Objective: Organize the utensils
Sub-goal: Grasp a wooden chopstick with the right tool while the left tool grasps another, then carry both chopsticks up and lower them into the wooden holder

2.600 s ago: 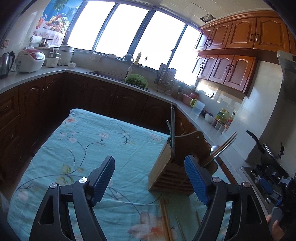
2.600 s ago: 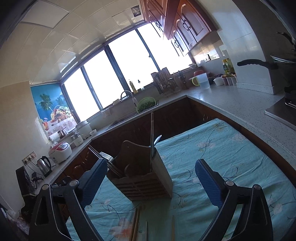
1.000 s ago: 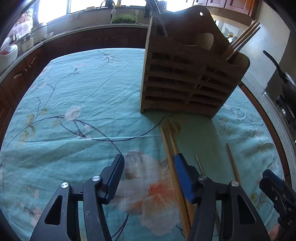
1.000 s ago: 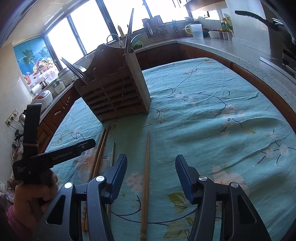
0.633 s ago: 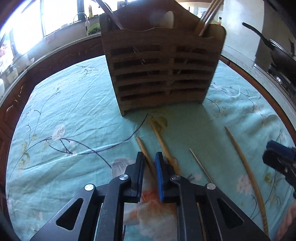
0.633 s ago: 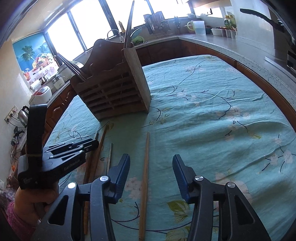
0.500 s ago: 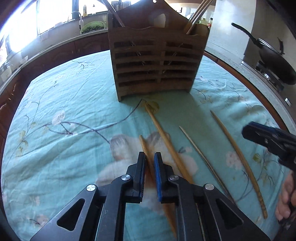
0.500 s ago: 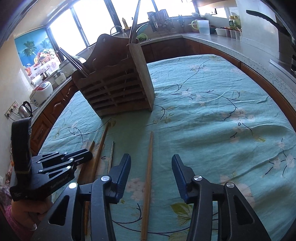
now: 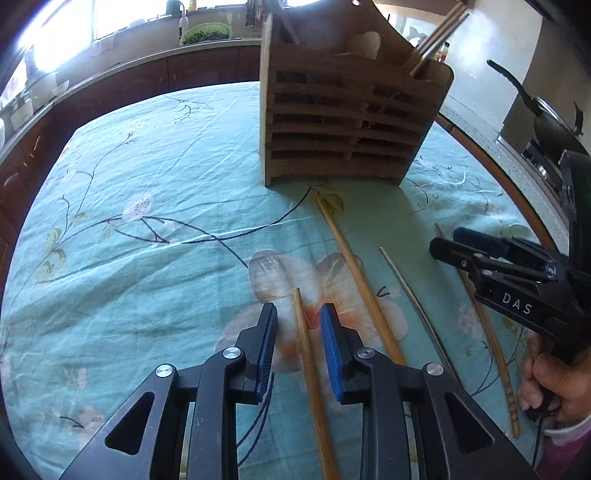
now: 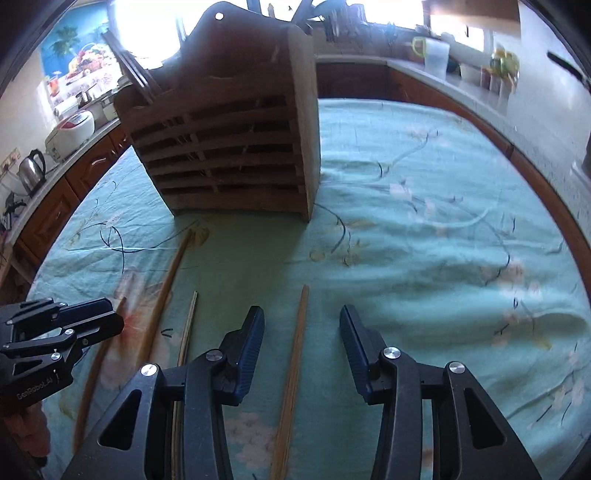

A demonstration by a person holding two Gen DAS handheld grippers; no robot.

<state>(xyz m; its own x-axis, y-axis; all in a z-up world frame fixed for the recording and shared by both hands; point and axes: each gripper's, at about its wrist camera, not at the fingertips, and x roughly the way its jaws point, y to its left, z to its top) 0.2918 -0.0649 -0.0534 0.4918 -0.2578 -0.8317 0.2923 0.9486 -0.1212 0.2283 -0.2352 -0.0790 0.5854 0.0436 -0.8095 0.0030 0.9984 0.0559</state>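
A slatted wooden utensil holder (image 9: 343, 122) stands on the teal floral tablecloth, also in the right wrist view (image 10: 229, 147), with chopsticks (image 9: 436, 37) in it. Several loose wooden chopsticks lie in front of it. My left gripper (image 9: 298, 323) is open a little, its blue pads either side of one chopstick (image 9: 306, 350). A longer chopstick (image 9: 354, 273) and a thin stick (image 9: 413, 299) lie to its right. My right gripper (image 10: 301, 328) is open wider, straddling another chopstick (image 10: 295, 362). It also shows in the left wrist view (image 9: 480, 258), as the left one does in the right wrist view (image 10: 62, 328).
Wooden cabinets and a counter ring the table. A rice cooker (image 10: 72, 133) and kettle (image 10: 31, 170) stand on the left counter, a pan (image 9: 546, 122) on the stove at right. A green colander (image 9: 203, 35) sits by the sink.
My left gripper was shut on a chopstick half a second ago and now stands slightly open around it. My right gripper has moved forward and lower over its chopstick, toward the holder.
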